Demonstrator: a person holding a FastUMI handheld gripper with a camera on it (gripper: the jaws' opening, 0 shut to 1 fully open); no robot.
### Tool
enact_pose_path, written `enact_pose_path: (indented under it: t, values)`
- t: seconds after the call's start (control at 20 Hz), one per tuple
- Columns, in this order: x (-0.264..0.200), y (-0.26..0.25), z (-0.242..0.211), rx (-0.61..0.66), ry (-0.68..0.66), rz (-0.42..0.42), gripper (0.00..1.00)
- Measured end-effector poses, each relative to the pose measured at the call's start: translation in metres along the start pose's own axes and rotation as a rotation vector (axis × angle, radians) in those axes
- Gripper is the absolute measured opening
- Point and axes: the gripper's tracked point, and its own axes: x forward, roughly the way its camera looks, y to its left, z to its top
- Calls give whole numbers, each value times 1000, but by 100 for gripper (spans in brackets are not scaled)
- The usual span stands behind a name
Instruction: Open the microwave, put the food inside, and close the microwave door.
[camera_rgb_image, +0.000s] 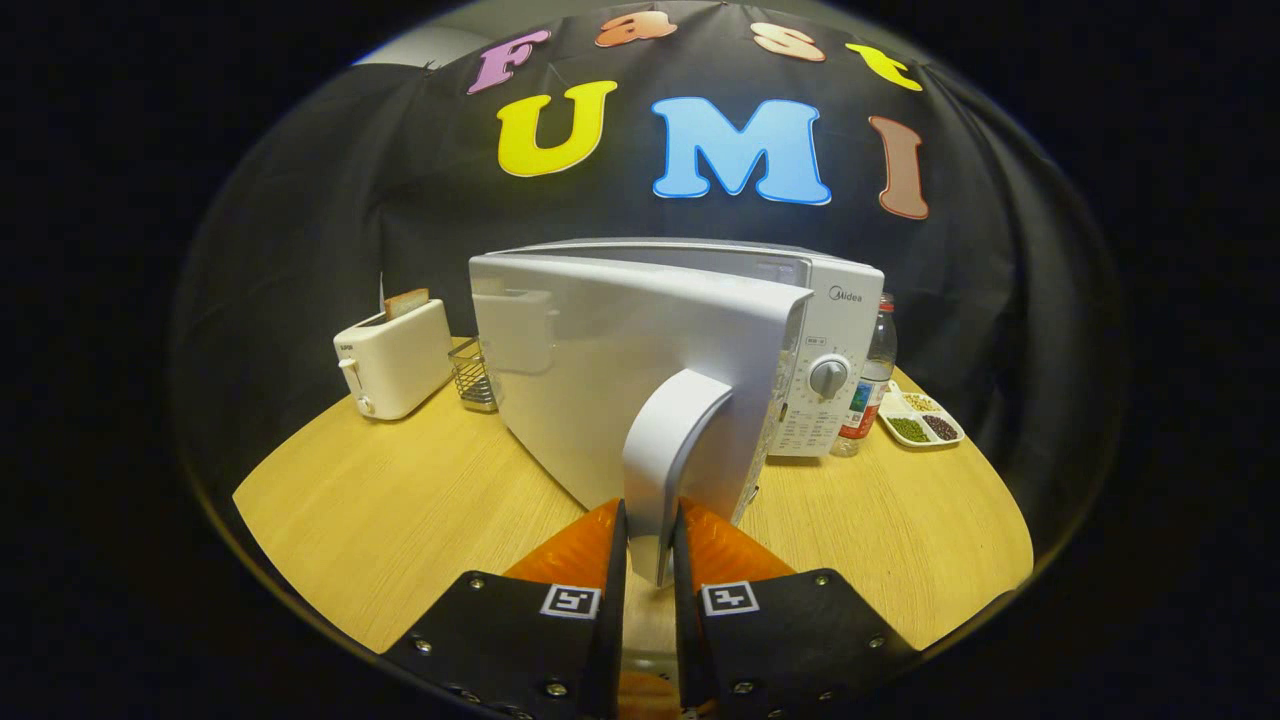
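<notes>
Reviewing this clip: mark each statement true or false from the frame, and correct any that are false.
1. The gripper is shut on the microwave door handle. True.
2. The microwave door is fully closed. False: it is swung partly open.
3. A toaster stands on the table left of the microwave, with a slice in its slot. True.
4. The bottle stands left of the toaster. False: it stands right of the microwave, beside the control dial.
5. A divided dish with beans lies beyond the bottle. True.
</notes>
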Motion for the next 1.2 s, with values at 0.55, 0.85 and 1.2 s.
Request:
enact_pose_path:
  t: [0.55,0.85,1.2]
  values:
    - [-31,66,-20,-28,26,32,25]
    - [-47,105,-29,-24,33,76,25]
    - [-60,152,-33,-50,43,156,26]
